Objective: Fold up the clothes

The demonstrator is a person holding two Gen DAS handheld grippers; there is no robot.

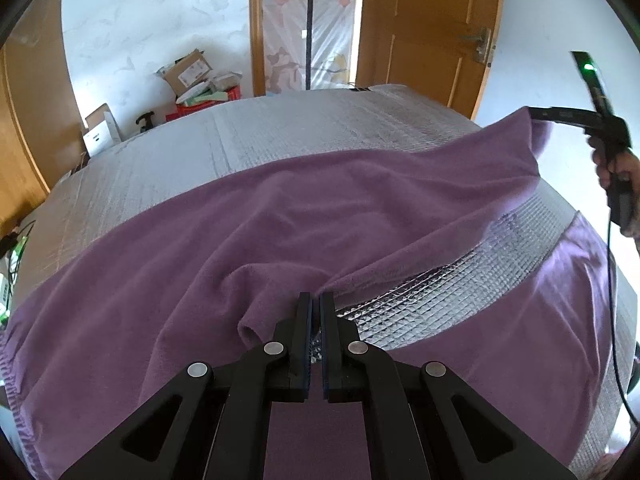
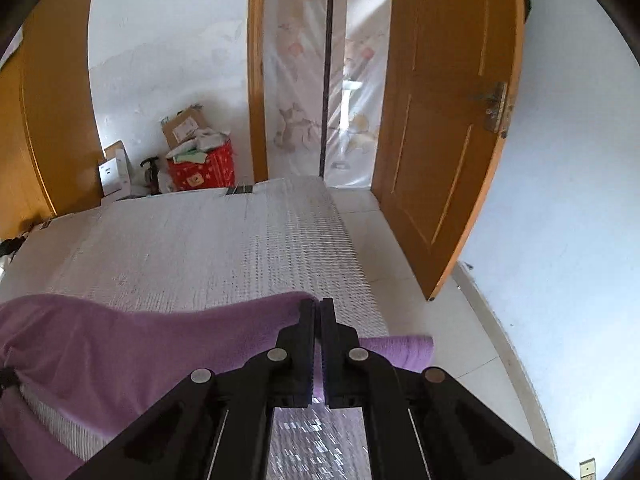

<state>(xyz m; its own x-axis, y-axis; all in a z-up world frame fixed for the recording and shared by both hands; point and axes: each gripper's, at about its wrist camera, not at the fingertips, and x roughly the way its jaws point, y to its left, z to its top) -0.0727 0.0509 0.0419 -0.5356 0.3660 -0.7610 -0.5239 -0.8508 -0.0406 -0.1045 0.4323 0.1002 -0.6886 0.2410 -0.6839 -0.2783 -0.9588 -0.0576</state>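
Purple fleece cloth (image 1: pixel 304 216) lies spread across the silver quilted worktop (image 1: pixel 280 132), with its near part hanging over the front edge and a strip of the bare silver surface showing on the right. The left gripper (image 1: pixel 316 300) has its fingers clenched on a bunched fold of the cloth near the front edge. The right gripper (image 2: pixel 317 306) is also clenched on the cloth, on an edge that it holds above the worktop; in the left view it (image 1: pixel 538 113) stands at the far right with the fabric rising up to it like a tent.

The step in hand looks like carrying one edge over to make a fold. To do it well, both grips should stay firm, because fleece slips easily. I think the two held points should travel at the same height and the same speed, so the edge between them stays straight. The raised edge should pass over the wrinkled middle and come down flat. Slack between the grippers would give a crooked crease.
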